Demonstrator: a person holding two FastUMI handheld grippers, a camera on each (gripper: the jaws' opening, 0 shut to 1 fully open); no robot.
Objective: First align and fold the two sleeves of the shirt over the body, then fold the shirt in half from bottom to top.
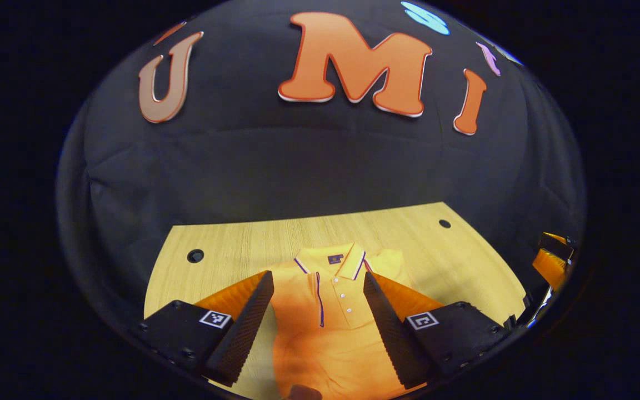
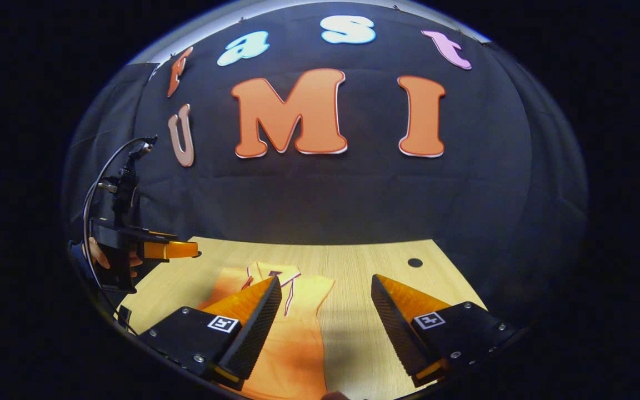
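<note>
Here the shirt [image 1: 331, 316] lies flat on the table [image 1: 453, 261], collar away, its long axis running straight ahead between the spread fingers of the left gripper [image 1: 318, 284], while the right gripper [image 2: 325, 289], also spread, hangs off its right edge.

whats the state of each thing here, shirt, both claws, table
shirt: lying flat on the table, front up, collar at the far end, placket buttoned, body not yet folded in half
left claw: open, above the shirt, gripping nothing
right claw: open, over the shirt's edge and bare table, gripping nothing
table: wooden top, shirt lying on it
</note>
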